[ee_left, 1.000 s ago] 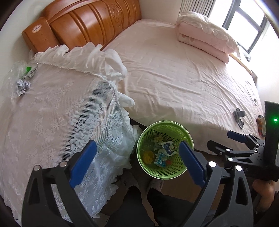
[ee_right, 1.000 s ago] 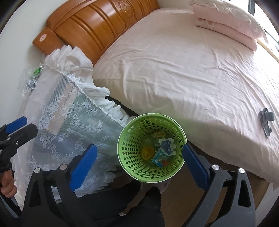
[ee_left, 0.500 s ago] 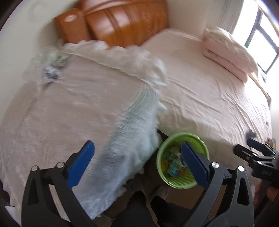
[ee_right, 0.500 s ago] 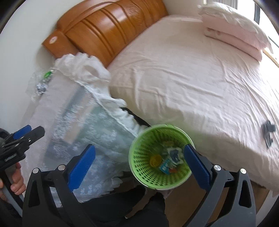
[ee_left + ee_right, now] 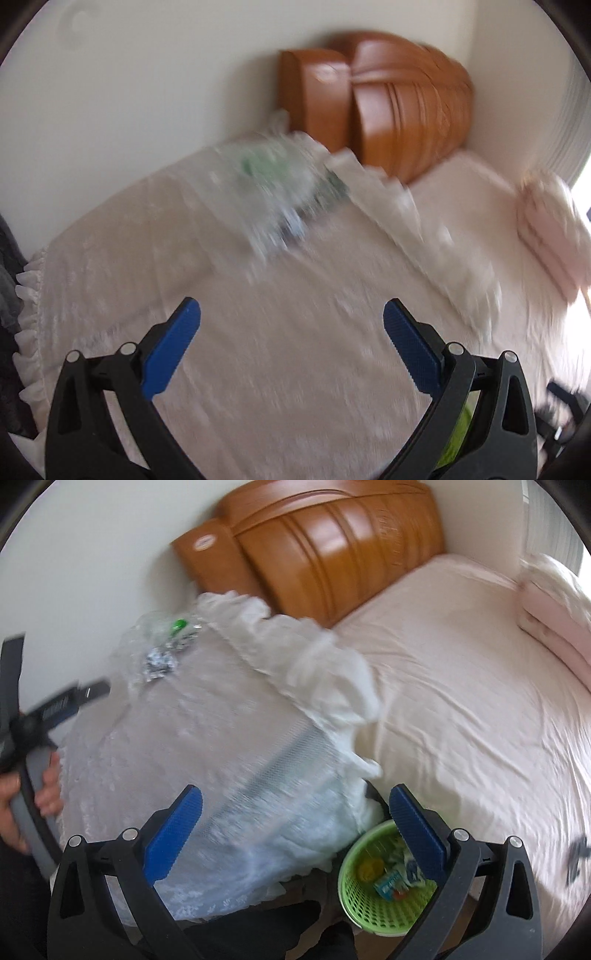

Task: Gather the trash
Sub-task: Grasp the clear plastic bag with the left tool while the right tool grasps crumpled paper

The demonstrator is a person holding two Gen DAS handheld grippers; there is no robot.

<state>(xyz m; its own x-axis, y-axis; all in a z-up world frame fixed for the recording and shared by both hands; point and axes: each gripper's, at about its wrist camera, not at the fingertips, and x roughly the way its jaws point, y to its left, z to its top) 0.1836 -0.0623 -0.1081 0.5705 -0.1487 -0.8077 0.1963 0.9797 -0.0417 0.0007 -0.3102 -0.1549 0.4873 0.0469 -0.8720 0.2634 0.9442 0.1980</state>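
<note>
bedroom with cream walls and a pink-sheeted bed: the left gripper, its blue-padded fingers spread wide and holding nothing, hangs over a white lace cloth draped across a bedside surface. ahead of it, near the wall end of that cloth, lies a crumpled clear plastic wrapper with green and silver scraps, blurred in this view. beyond stands a curved orange-brown wooden headboard. the right gripper, equally wide open and empty, is over the cloth's ruffled hanging edge; in its view the same wrapper sits at the cloth's far corner, with the left gripper and the hand gripping its handle at the left edge. a round lime-green plastic mesh wastebasket stands on the floor between cloth and bed, holding colourful packets, partly behind the right gripper's right finger. folded pink bedding rests at the bed's far side.
</note>
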